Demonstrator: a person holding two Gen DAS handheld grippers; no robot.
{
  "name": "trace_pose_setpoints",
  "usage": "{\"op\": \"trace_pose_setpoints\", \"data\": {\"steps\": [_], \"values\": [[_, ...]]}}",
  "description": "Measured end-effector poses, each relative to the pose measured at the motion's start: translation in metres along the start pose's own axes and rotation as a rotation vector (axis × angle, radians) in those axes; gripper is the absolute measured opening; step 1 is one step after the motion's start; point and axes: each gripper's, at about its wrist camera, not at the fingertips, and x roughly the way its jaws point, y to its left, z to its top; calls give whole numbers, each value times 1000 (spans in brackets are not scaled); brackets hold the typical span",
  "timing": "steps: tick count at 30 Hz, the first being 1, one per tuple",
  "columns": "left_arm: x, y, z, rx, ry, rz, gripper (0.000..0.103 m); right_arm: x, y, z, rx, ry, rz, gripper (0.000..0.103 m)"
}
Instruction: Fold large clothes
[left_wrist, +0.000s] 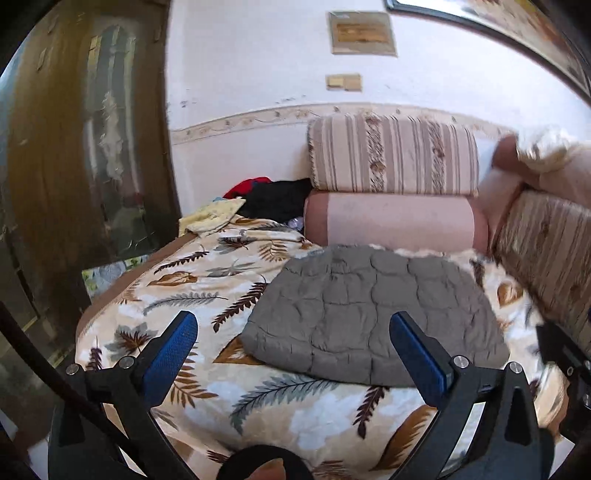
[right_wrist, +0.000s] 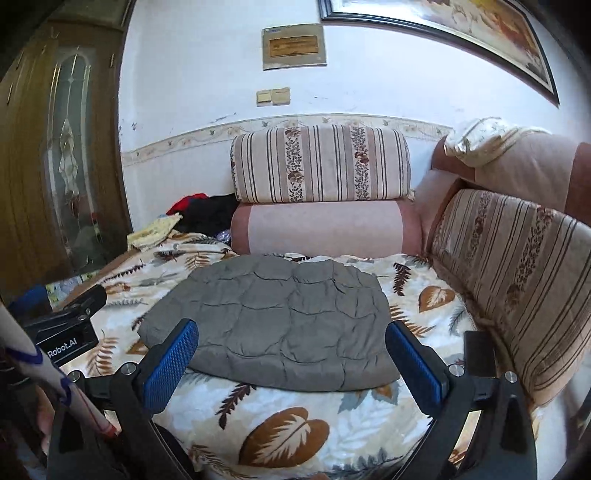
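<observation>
- The grey quilted garment (right_wrist: 269, 321) lies as a compact folded bundle on the leaf-print blanket (right_wrist: 284, 435), in front of the bolster cushion (right_wrist: 325, 229).
- Left gripper (left_wrist: 293, 347) and right gripper (right_wrist: 291, 350) hover before it, jaws wide, empty.
- Judgement: if another fold is needed, pinch the near edge at both corners and lift evenly.

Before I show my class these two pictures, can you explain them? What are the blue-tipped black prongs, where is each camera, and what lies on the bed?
No robot arm here: a person holds one two-finger gripper in each hand. Each picture comes from a fisheye camera on a gripper, looking along its blue-padded fingers. One shows the left gripper, the other the right gripper. Both are open and hold nothing. On the leaf-patterned bedspread lies a grey quilted garment, apparently folded. Behind it are cushions and a pile of clothes.
</observation>
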Motion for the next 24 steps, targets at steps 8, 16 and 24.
{"op": "trace_pose_setpoints", "data": {"steps": [8,16,24], "values": [[32,-2,-11,45,72,7,103,31,3,-9,-7,51,2,103],[62,-1,-19,55,121,19,103,62,10,-13,-16,96,18,103],[78,2,-20,34,145,18,103,79,12,-16,-20,126,20,103]]}}
